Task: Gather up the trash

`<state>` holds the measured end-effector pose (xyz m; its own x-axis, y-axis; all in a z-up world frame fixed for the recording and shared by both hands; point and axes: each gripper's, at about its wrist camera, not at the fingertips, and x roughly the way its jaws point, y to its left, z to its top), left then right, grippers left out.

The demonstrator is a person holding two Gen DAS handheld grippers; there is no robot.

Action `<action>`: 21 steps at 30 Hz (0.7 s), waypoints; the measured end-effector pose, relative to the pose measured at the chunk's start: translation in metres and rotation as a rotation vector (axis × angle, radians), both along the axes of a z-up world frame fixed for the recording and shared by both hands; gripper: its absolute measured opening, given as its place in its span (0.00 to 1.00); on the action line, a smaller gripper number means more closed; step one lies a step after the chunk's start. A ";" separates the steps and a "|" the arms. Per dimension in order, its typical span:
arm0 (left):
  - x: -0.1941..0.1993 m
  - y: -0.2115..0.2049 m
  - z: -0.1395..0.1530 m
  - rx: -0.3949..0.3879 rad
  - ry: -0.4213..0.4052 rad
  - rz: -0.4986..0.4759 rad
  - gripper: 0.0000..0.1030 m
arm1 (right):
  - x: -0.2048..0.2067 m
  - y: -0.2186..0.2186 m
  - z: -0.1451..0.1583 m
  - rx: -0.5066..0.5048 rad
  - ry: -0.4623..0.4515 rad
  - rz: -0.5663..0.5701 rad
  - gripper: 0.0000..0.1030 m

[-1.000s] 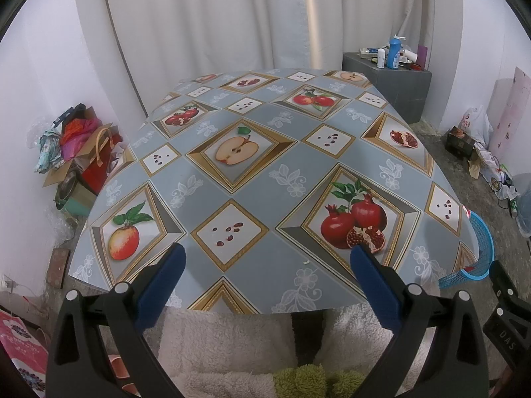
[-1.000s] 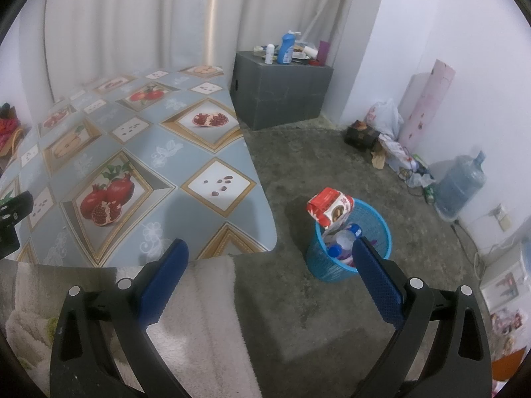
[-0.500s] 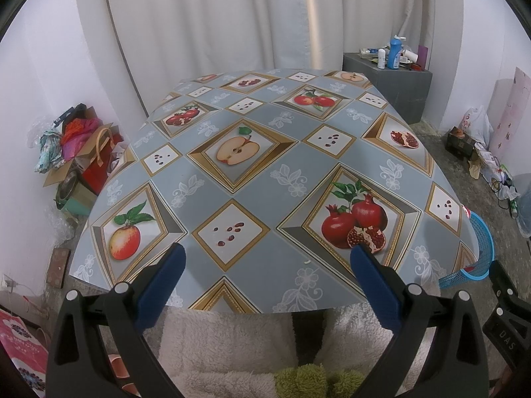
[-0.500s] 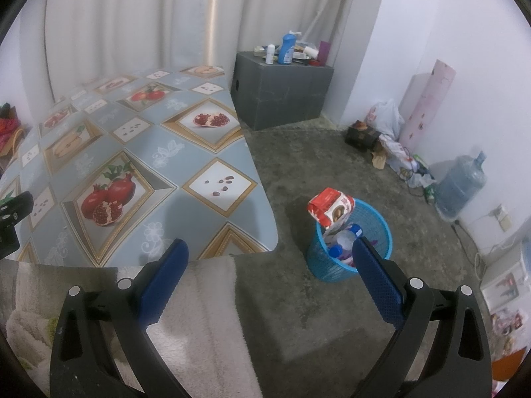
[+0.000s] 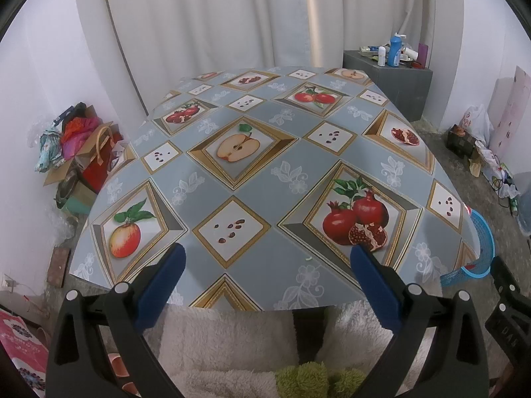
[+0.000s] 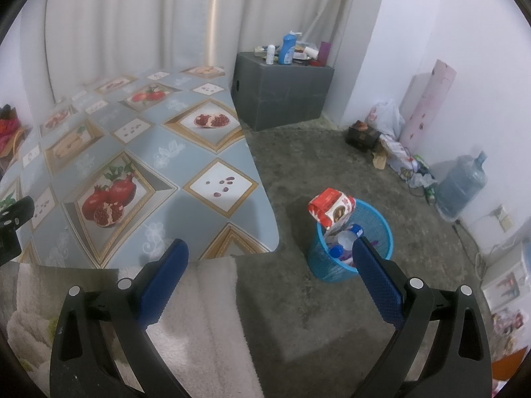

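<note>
Left wrist view: the left gripper (image 5: pixel 267 272) is held at the near edge of the table (image 5: pixel 265 172), its blue fingers (image 5: pixel 162 285) spread wide with nothing between them. The fruit-print tablecloth carries only a tiny pale scrap (image 5: pixel 308 258), lying just ahead of the gripper and closer to its right finger. At the table's right corner, part of the blue trash basket (image 5: pixel 483 245) shows on the floor, well to the right of this gripper. Right wrist view: the right gripper (image 6: pixel 270 258) is likewise fully spread and empty, held off the table's corner above the grey floor (image 6: pixel 332 165). The blue trash basket (image 6: pixel 378 225) stands on the floor directly ahead, partly behind the right-hand finger (image 6: pixel 378 282). It holds a red-and-white carton (image 6: pixel 332 205) (sticking up above the rim) and bottles with blue caps (image 6: pixel 356 230) lower inside.
</note>
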<state>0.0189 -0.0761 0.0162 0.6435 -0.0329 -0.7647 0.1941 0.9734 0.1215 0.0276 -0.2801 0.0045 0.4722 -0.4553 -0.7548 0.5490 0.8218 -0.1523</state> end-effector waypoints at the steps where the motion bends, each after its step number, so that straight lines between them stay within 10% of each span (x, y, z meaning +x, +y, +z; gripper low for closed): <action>1: 0.000 0.000 0.000 -0.001 -0.001 0.000 0.95 | 0.002 0.000 0.001 0.002 -0.003 0.004 0.92; 21: 0.001 0.059 0.001 0.022 0.008 0.134 0.95 | 0.044 0.055 0.001 0.039 -0.043 0.121 0.92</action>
